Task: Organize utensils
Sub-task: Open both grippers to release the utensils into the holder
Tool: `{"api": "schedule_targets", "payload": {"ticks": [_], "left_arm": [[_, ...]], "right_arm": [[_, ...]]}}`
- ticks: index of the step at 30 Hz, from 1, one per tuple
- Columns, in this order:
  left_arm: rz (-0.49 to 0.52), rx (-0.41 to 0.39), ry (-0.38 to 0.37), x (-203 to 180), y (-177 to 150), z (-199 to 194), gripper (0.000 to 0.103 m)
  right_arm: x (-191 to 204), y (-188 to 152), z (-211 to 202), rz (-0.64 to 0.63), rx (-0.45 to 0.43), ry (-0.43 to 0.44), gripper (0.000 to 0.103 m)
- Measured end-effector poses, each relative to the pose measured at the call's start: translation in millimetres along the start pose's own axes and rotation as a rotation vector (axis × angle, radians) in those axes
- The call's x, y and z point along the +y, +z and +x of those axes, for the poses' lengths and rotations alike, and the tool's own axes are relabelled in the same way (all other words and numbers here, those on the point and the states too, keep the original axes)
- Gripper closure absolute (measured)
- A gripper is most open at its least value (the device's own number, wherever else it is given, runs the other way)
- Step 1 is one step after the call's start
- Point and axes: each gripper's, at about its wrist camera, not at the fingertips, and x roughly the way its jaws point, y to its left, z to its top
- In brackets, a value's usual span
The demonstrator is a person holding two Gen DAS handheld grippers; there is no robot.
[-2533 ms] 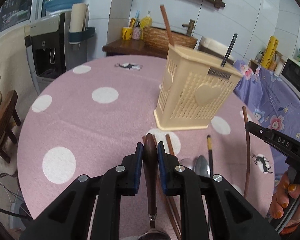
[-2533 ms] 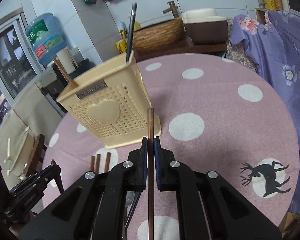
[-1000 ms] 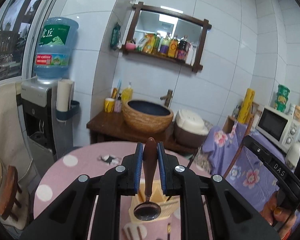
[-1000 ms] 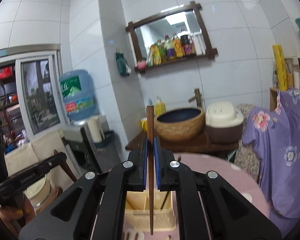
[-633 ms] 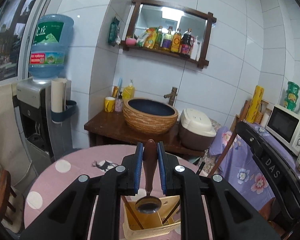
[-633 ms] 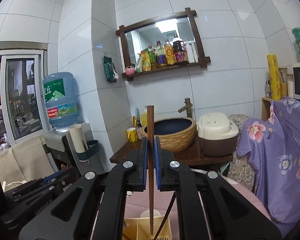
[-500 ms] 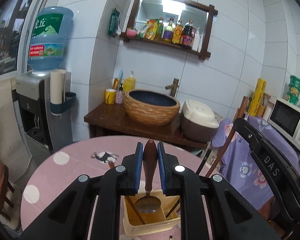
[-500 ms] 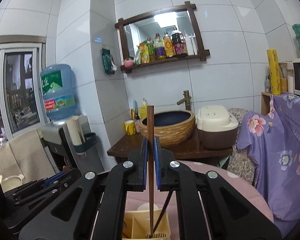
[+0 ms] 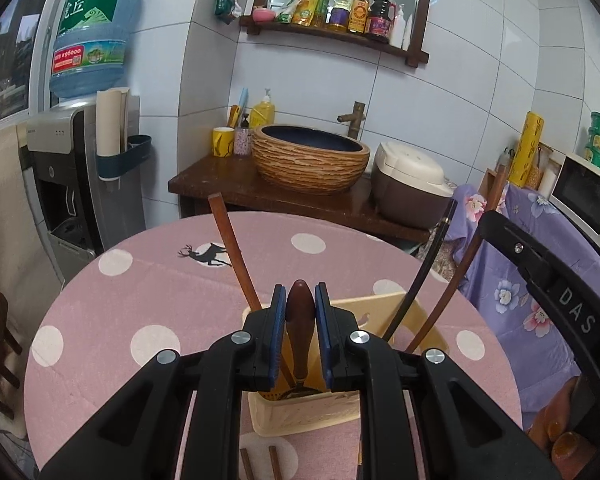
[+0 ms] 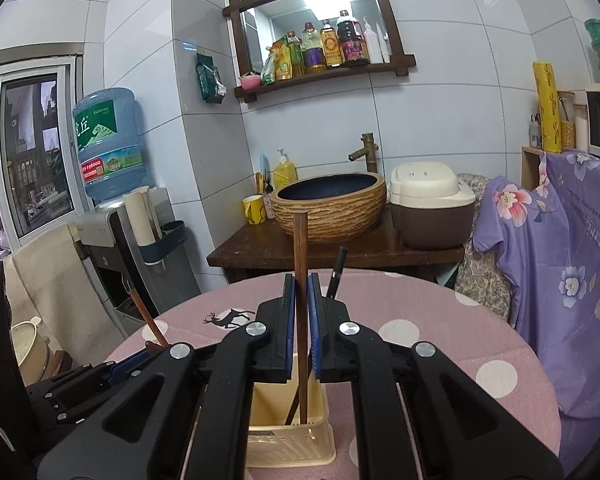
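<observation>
My left gripper [image 9: 300, 300] is shut on the brown wooden handle of a spoon [image 9: 299, 322], whose metal bowl hangs down inside the cream utensil holder [image 9: 300, 412]. My right gripper [image 10: 301, 292] is shut on a brown chopstick [image 10: 299, 248] held upright, its lower end inside the same holder [image 10: 288, 428]. A second brown chopstick [image 9: 232, 252] and a black chopstick [image 9: 424, 276] lean in the holder. In the left wrist view the right gripper's black body [image 9: 556, 292] stands at the right, with its chopstick [image 9: 464, 264] slanting into the holder.
The holder stands on a round table with a pink dotted cloth [image 9: 140, 300]. Two more brown sticks [image 9: 260, 462] lie on the cloth in front of the holder. Behind the table are a wooden counter with a woven basin [image 9: 310, 164], a rice cooker [image 9: 410, 188] and a water dispenser [image 9: 80, 168].
Both grippers have come down toward the holder. The spoon's bowl and the chopstick's lower end, earlier hanging above the holder, now sit inside it.
</observation>
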Motion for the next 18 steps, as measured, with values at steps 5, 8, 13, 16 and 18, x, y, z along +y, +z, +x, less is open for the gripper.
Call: {"api": "schedule_targets", "payload": {"ticks": [5,8,13,16,18], "left_arm": [[0.016,0.035,0.009,-2.6,-8.7,10.5,0.087],[0.012,0.058,0.006,-1.7,-13.1,15.9,0.087],[0.009,0.063,-0.013,-0.2,-16.9,13.2,0.086],[0.003,0.048,-0.025,0.1,-18.1,1.9,0.059],[-0.006,0.018,-0.031,2.1,-21.1,-10.7,0.046]], "right_arm": [[-3.4,-8.2,0.8,-0.001,0.020,0.000,0.100],[-4.4,-12.6,2.1,0.001,0.035,0.002,0.100],[-7.9,-16.7,-0.4,0.005,0.036,0.012,0.100],[-10.7,-18.7,-6.9,0.010,0.038,0.023,0.098],[-12.7,-21.0,-14.5,0.007,0.032,0.020,0.089]]}}
